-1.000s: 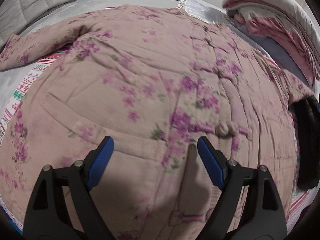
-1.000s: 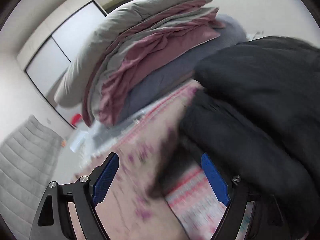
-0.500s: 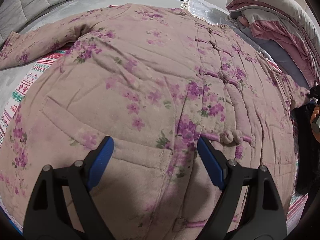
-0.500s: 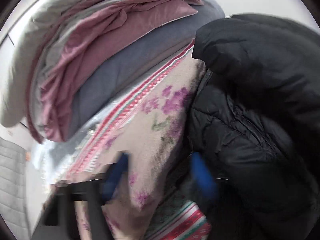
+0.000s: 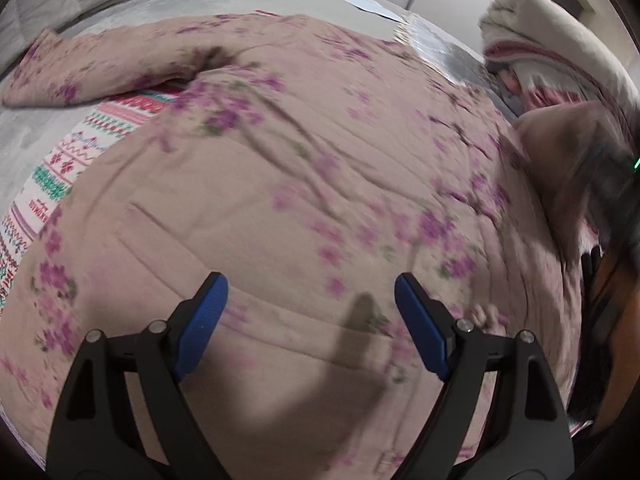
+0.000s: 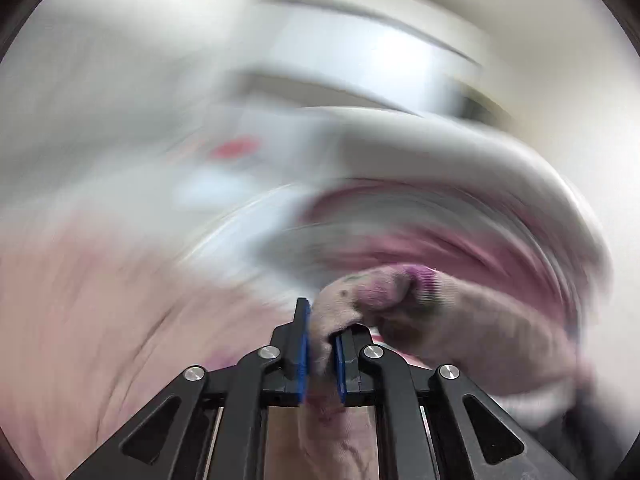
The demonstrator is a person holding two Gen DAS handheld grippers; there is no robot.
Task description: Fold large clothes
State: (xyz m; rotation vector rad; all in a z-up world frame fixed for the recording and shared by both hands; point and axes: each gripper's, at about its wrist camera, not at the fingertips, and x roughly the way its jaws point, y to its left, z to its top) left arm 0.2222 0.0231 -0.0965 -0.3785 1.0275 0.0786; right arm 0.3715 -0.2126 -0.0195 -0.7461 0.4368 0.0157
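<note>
A large pink padded jacket with purple flowers (image 5: 304, 168) lies spread flat on the bed, its left sleeve (image 5: 100, 68) stretched out to the far left. My left gripper (image 5: 310, 312) is open and empty just above the jacket's lower front. My right gripper (image 6: 320, 344) is shut on the jacket's right sleeve (image 6: 392, 292) and holds it lifted; that view is heavily blurred. In the left wrist view the raised sleeve (image 5: 560, 148) shows blurred at the right edge.
A patterned red, green and white blanket (image 5: 80, 148) lies under the jacket on the grey bed (image 5: 180, 4). A stack of folded quilts (image 5: 552, 40) stands at the far right. A black jacket (image 5: 592, 280) lies at the right edge.
My right gripper has shut on the jacket's right sleeve by the black jacket and lifted it, swinging fast. My left gripper has drifted slightly over the jacket, still open.
</note>
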